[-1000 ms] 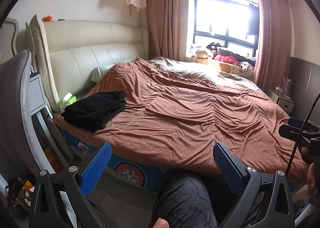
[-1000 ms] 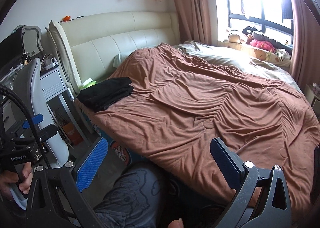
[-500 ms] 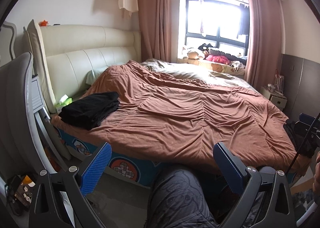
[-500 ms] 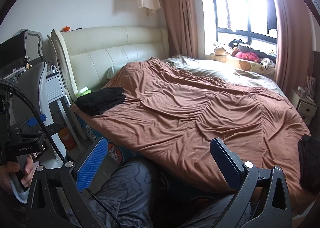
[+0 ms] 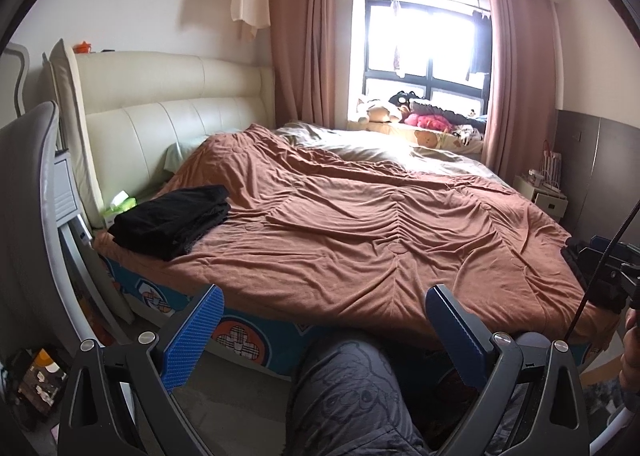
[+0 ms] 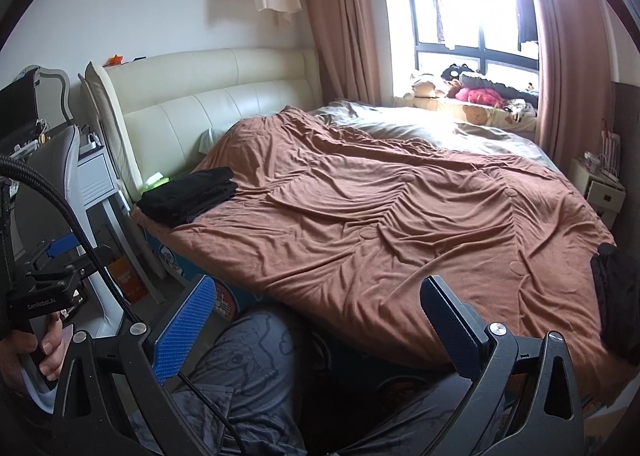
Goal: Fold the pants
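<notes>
Folded black pants (image 5: 172, 222) (image 6: 190, 196) lie stacked at the near left corner of the bed, by the headboard. More black cloth (image 6: 616, 296) (image 5: 588, 276) lies at the bed's right corner, partly cut off. My left gripper (image 5: 322, 330) is open and holds nothing, hanging over the person's knee short of the bed. My right gripper (image 6: 316, 322) is likewise open with nothing in it, in front of the bed edge. Each view catches the other gripper's handle at its side.
A wide brown quilt (image 5: 360, 224) covers the bed, wrinkled. The cream headboard (image 5: 160, 112) stands at left, with a grey chair (image 5: 28, 216) and a green tissue pack (image 5: 120, 204) nearby. A nightstand (image 5: 546, 196) stands at right. The person's grey-clad leg (image 5: 352, 396) is between the fingers.
Both grippers have drawn back from the bed and tilted up, so more of the room and the black cloth at the right corner show. Both stay open.
</notes>
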